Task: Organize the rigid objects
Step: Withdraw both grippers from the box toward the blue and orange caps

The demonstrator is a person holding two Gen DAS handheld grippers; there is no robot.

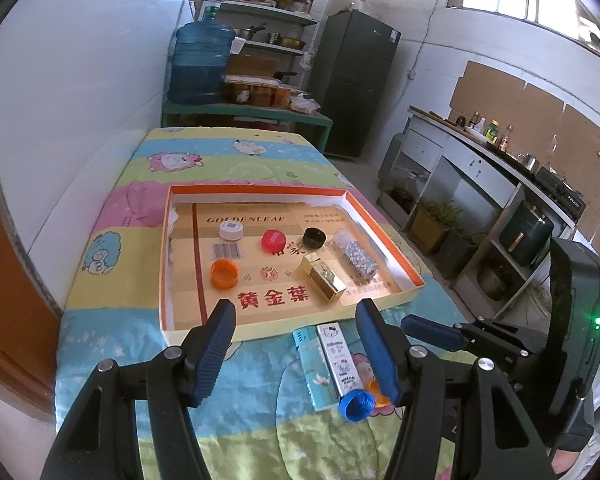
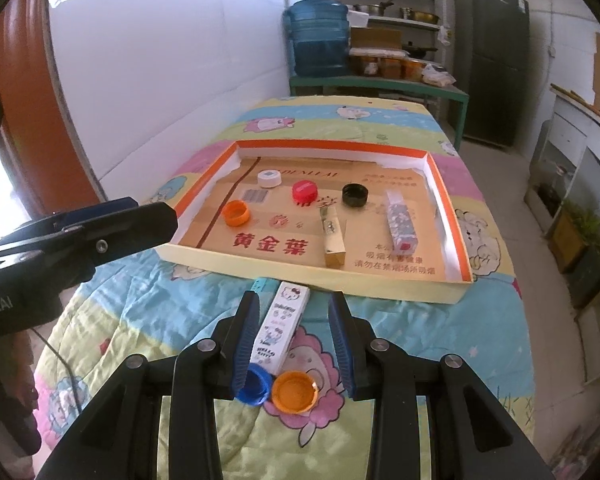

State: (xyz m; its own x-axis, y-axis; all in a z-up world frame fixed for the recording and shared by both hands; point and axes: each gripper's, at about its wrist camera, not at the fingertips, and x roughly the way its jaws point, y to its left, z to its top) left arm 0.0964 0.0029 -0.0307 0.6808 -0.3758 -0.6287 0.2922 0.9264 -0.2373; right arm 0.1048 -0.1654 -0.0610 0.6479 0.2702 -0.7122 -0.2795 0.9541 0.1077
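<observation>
The tray (image 2: 380,284) filled mid-frame; below it the right gripper (image 2: 294,340) stood spread around the box (image 2: 282,326). The left gripper (image 1: 296,344) hung spread, empty. Closing could knock the blue cap (image 2: 256,390) aside.

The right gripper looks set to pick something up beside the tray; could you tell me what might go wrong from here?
1. The open right gripper straddles the Hello Kitty box, with the blue cap and orange cap crowded at its near end; closing may knock or pinch a cap.
2. The teal box lies against the Hello Kitty box and could get dragged along.
3. The quilt looks soft, so objects may shift when pressed.
</observation>
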